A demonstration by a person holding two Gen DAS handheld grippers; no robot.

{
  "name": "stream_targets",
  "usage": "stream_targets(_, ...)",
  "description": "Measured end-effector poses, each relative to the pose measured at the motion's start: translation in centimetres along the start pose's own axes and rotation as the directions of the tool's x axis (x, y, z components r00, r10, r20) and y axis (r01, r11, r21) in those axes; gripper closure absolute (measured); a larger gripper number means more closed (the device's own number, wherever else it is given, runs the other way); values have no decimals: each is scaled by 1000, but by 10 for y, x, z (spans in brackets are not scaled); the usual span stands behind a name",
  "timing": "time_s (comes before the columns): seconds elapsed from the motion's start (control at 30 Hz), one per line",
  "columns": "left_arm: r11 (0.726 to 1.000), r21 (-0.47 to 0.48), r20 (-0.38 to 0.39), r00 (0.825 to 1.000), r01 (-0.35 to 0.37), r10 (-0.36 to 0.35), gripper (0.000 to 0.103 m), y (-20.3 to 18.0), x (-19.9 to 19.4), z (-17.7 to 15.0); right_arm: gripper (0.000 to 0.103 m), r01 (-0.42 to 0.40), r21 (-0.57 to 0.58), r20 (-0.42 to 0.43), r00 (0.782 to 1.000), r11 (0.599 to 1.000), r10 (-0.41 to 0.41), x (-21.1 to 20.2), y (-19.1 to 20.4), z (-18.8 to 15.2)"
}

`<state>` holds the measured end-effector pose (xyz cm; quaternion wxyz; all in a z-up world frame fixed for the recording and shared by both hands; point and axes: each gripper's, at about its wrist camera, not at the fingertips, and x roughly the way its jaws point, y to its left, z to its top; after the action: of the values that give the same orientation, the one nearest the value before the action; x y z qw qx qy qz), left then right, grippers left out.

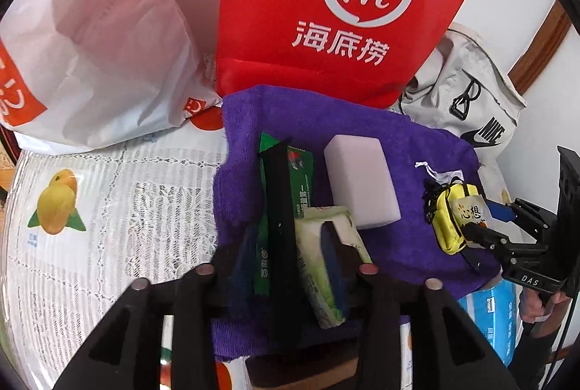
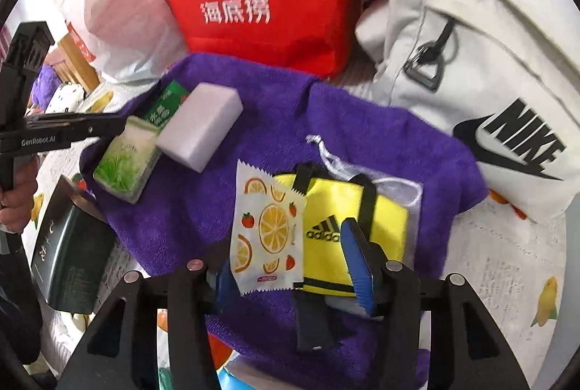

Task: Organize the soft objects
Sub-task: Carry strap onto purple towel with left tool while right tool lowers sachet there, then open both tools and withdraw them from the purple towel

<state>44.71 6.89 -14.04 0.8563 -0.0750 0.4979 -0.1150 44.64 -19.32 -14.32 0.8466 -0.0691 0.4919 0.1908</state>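
The near end of the purple towel (image 2: 362, 121) runs under both tools and is cut off by their black frames, and what lies beneath the towel cannot be seen. In the left wrist view a long green sachet (image 1: 302, 187) is largely covered by one dark finger of the left tool (image 1: 308, 245), so its print is hard to read; the other finger lies over a green-and-white tissue pack (image 1: 322, 266). That tool's jaws stand apart around the pack, and it is unclear whether the pads press on it. The right tool (image 2: 293, 266) has its blue-padded jaws spread, released, with an orange-patterned snack packet (image 2: 266, 234) and a small yellow bag (image 2: 348, 227) between them; the packet overlaps the bag's left side and hides part of its logo. A white mesh drawstring pouch (image 2: 398, 183) peeks from behind the yellow bag, mostly hidden. A pale sponge block (image 2: 203, 129) lies on the towel, just beside the tissue pack. The towel is plush, creased and spread over the desk (image 1: 108, 179), whose cloth shows fruit prints. Behind it stand a red bag (image 1: 326, 9), a white plastic bag (image 1: 94, 38) and a light grey backpack (image 2: 471, 63), all cropped by the frame. A dark green box (image 2: 69, 256) sits at the towel's left edge, its lettering blurred.
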Motion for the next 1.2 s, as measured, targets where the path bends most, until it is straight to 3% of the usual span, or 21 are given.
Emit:
stream_targets(0.3, 999, 27, 51, 998, -27, 26, 57, -11, -39, -15, 50, 12, 44, 64, 998, 999, -15, -43, -3, -11)
stream_targets(0.53, 996, 79, 120, 992, -53, 43, 57, -30, -85, -55, 50, 10, 74, 107, 994, 997, -18, -86, 15, -42)
stream_targets(0.83, 994, 107, 65, 998, 11, -18, 55, -52, -115, -123, 49, 24, 39, 166, 986, 999, -30, -138, 73, -104)
stream_targets(0.93, 993, 110, 42, 998, 35, -39, 52, -52, -117, -144, 43, 14, 41, 180, 983, 999, -21, -148, 94, -129)
stream_targets(1.2, 988, 147, -4, 999, 54, -54, 50, -43, -119, -185, 41, -20, 57, 116, 993, 998, 13, -134, 150, -194)
